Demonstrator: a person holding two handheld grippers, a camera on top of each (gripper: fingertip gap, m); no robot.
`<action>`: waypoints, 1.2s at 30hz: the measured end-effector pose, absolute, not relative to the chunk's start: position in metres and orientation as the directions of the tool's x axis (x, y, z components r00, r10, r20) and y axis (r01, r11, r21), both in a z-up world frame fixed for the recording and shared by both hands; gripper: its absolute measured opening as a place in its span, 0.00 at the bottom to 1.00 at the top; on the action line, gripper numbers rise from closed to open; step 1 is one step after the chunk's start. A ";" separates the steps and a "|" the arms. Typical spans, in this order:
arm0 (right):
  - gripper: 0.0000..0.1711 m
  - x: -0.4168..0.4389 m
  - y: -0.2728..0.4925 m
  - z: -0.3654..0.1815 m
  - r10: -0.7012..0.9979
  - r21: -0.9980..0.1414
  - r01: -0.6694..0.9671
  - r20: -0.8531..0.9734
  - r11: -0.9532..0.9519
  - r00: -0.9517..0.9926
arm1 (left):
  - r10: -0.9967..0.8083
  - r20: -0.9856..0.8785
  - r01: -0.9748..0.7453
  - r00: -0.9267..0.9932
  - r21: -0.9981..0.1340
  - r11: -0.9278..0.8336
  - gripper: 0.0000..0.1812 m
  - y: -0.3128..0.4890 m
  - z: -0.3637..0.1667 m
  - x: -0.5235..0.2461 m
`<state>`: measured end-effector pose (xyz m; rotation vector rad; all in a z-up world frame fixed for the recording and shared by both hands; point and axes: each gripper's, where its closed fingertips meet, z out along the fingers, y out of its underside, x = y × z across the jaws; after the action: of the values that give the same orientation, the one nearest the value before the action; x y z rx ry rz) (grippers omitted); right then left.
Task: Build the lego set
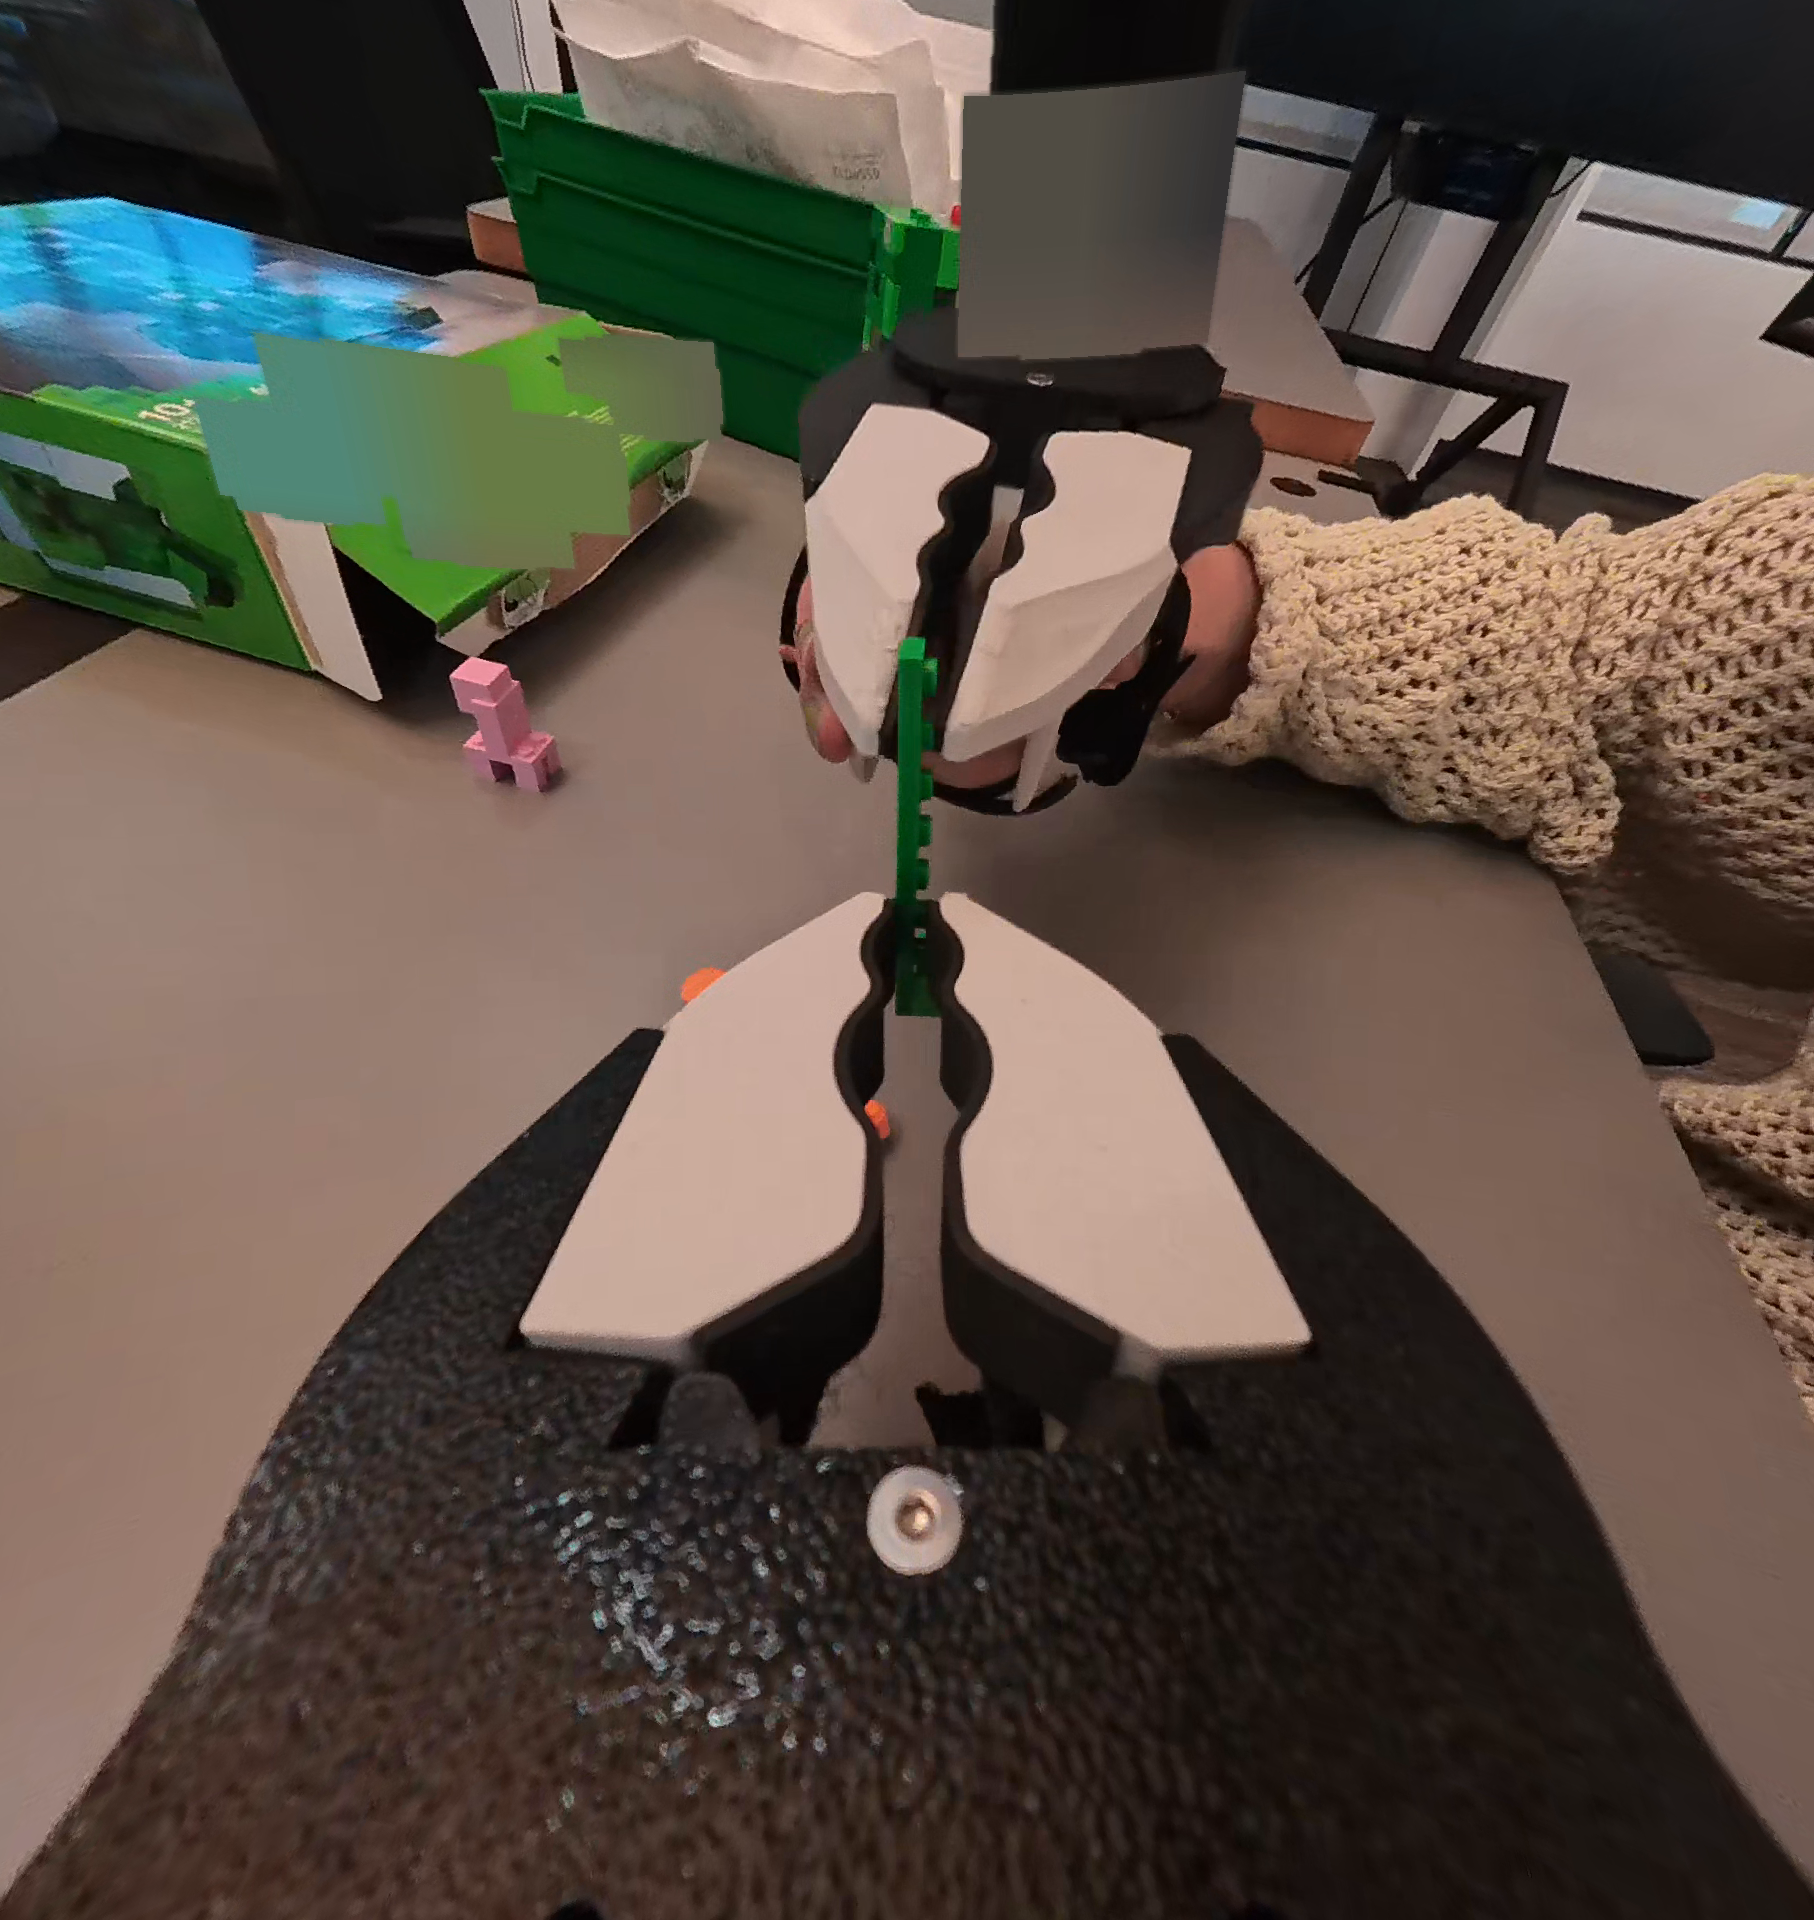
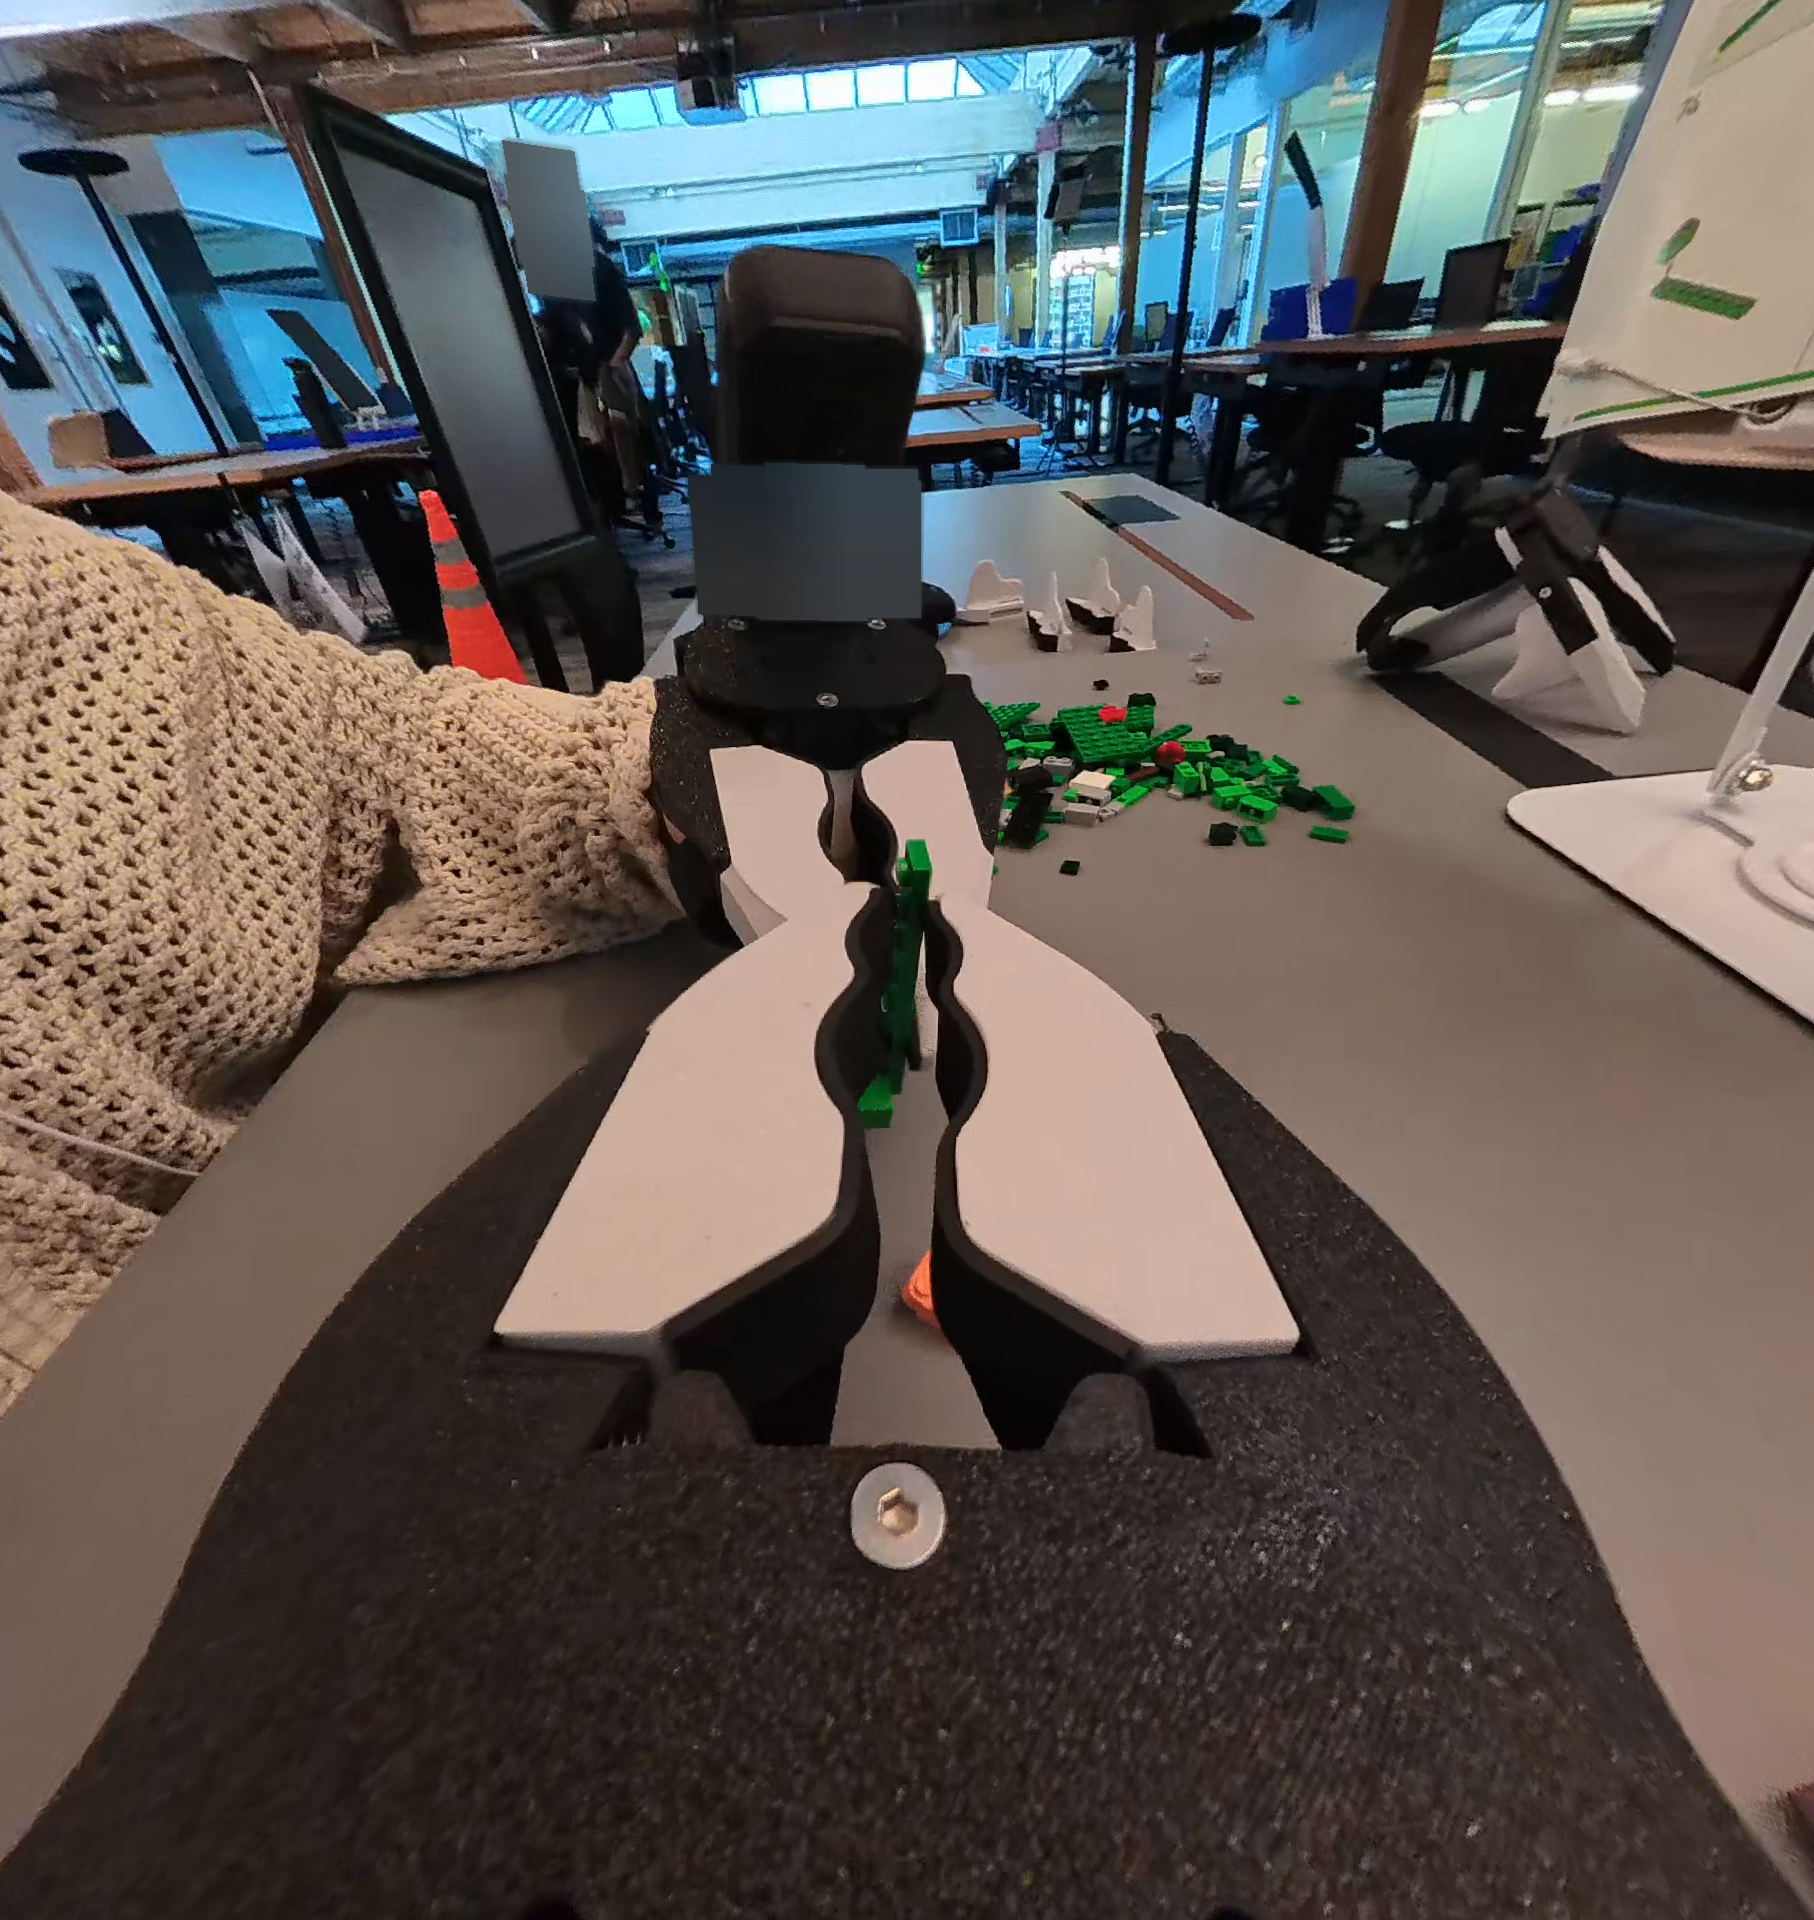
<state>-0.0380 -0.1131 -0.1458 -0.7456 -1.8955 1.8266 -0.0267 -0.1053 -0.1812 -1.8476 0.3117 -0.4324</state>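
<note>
**Both grippers pinch one green plate above the grey desk**

Grey desk surface (image 1: 207, 1039) runs out under both tools, with rows of office desks and chairs behind. Between the two grippers hangs a long, thin green studded Lego plate (image 1: 913, 831), held edge-on and clear of the desk. The left gripper (image 1: 913, 914) has its white-and-black jaws pressed onto the near end of the plate. The right gripper (image 1: 908, 727) faces it tip to tip, its jaws closed on the far end, with a hand in a cream knitted sleeve (image 1: 1454, 665) behind it.

Seen from the right gripper's (image 2: 908, 914) own camera, the same plate (image 2: 908, 966) stands between its jaws, and a loose pile of green, black and white Lego bricks (image 2: 1142, 769) lies beyond the tips to the right. Left of the left jaws stand a small pink brick figure (image 1: 508, 727), a green printed cardboard box (image 1: 155, 499) and a green plastic bin (image 1: 695, 260).
</note>
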 end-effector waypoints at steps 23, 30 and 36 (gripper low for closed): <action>0.14 -0.032 -0.103 -0.159 0.701 -0.975 0.055 0.116 0.217 -0.704 | -0.426 0.242 -0.014 0.872 -0.857 -0.515 0.02 -0.131 -0.209 -0.027; 0.19 -0.006 -0.133 -0.189 0.616 -0.874 0.022 0.324 0.485 -0.718 | -0.455 0.443 -0.064 0.773 -0.657 -0.751 0.02 -0.173 -0.239 0.003; 0.16 0.004 -0.159 -0.209 0.466 -0.712 -0.043 0.503 0.701 -0.728 | -0.377 0.642 -0.151 0.668 -0.379 -0.913 0.02 -0.206 -0.254 0.007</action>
<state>0.0036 -0.1588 -0.2089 -0.3208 -2.2154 0.9508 0.0071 -0.2059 -0.2541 -2.5909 0.4205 -1.0932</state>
